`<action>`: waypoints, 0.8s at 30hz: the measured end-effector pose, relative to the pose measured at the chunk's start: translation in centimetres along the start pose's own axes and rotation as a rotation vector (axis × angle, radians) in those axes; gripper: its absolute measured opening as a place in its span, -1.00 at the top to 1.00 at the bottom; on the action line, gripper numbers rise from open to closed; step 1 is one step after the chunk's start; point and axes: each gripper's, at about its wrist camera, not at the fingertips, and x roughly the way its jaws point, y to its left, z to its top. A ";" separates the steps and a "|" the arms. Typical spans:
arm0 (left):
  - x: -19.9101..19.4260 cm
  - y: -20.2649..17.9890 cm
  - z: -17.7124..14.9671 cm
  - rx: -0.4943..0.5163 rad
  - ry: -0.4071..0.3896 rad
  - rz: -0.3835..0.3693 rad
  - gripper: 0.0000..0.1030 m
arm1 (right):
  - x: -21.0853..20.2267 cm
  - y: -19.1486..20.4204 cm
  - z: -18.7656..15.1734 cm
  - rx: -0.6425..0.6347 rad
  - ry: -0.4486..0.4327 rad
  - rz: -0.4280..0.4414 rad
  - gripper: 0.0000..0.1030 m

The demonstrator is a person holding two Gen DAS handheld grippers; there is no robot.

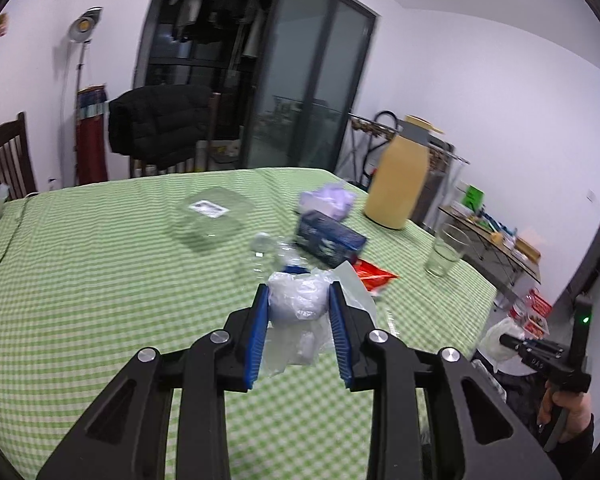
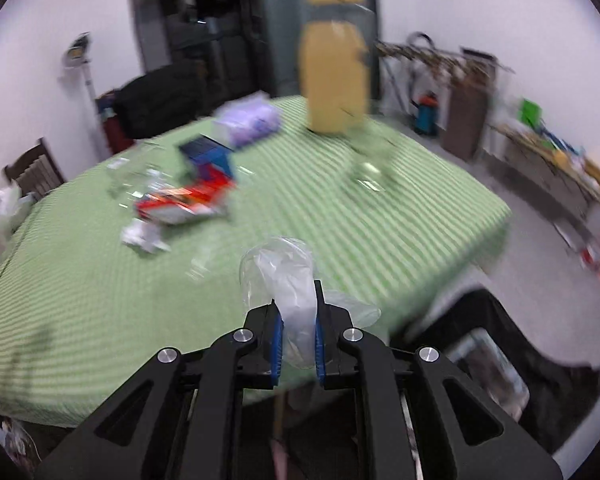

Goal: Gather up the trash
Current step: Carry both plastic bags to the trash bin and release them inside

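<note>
My left gripper pinches a crumpled wad of clear and white plastic film between its blue pads, the loose tail of the wad hanging down toward the green-and-white checked tablecloth. My right gripper is pressed tight on a second piece of crinkled clear plastic wrap, which balloons out above the fingertips. It is out near the table's edge, with a black bin bag open on the floor just beyond and below.

More trash waits on the cloth: a red-and-white snack wrapper, a small crumpled white paper, a dark blue carton, a clear plastic clamshell box and a lilac tissue pack.

The risks, as I judge them — the film is slippery and springy, so either wad could creep out of the pads if I swing fast, and the right view is already smeared. The left wad's dangling tail could snag the blue carton or drag lighter scraps along. A tall yellow thermos jug and an empty drinking glass stand close to my right-hand path; a careless sweep could tip the glass off the edge. Released too early, the light film would drift and miss the bag.
</note>
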 end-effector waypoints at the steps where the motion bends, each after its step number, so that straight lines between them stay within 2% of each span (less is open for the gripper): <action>1: 0.3 -0.6 0.0 0.006 0.005 -0.009 0.47 | 0.1 -0.8 -0.5 0.013 0.009 -0.011 0.76; 10: 4.2 -7.4 -1.4 0.099 0.091 -0.098 0.47 | 2.0 -7.1 -5.0 0.110 0.107 -0.075 0.76; 17: 7.5 -12.4 -3.2 0.178 0.164 -0.150 0.47 | 4.6 -10.1 -8.4 0.169 0.187 -0.074 0.76; 24: 11.2 -18.5 -5.2 0.255 0.233 -0.214 0.47 | 6.0 -13.3 -10.6 0.214 0.235 -0.111 0.75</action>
